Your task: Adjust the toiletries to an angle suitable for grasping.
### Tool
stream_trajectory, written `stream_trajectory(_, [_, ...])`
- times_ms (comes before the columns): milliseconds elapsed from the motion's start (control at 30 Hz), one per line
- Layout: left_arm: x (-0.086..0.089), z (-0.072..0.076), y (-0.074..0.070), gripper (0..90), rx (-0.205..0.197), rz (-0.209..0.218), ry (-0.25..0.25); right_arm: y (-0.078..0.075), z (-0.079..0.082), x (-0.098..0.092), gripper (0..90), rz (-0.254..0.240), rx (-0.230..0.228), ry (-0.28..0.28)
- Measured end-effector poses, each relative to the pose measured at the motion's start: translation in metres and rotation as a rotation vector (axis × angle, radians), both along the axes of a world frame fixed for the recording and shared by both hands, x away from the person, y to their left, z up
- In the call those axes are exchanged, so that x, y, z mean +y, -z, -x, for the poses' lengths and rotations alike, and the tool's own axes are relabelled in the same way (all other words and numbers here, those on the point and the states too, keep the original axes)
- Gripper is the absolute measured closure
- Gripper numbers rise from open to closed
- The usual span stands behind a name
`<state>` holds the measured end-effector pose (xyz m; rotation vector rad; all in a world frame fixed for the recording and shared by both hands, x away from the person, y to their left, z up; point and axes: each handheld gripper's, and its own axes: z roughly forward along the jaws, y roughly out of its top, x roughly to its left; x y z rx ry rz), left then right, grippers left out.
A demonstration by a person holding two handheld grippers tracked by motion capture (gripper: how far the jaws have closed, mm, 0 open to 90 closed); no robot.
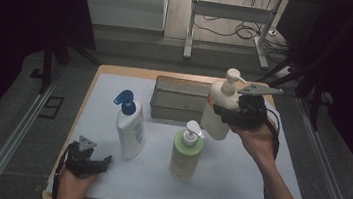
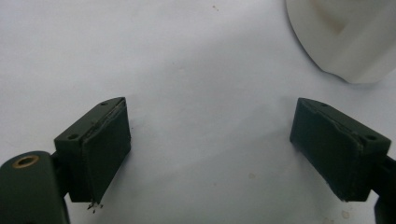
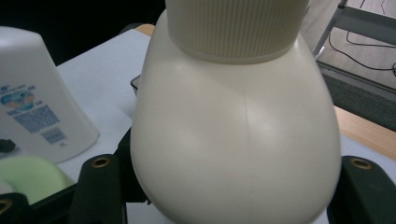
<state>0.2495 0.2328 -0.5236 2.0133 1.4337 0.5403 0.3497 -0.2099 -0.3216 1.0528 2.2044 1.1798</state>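
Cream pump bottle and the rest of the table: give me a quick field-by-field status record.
held item: cream pump bottle, clamped in the right gripper, lifted off the mat
left gripper: open, nothing between its jaws, low over the white mat
blue-pump bottle: upright on the mat
green bottle: upright, front centre
bin: grey, at the back of the mat, beside the held bottle

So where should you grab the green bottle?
Probably round the green bottle's wide body, below the shoulder, coming level from the right side. It stands upright, its flat walls give grip, and the white pump on top is thin and wobbly. The blue-capped bottle crowds its left.
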Motion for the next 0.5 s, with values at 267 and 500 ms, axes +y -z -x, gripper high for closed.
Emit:
stream_trajectory(267, [0.000,0.000,0.000,12.2,-0.001,0.001,-0.001,-0.002,-0.017,0.016,37.5,0.001,-0.005,0.005])
stream_trajectory(500, [0.000,0.000,0.000,12.2,-0.001,0.000,0.000,0.001,-0.032,0.025,37.5,-0.003,-0.005,0.019])
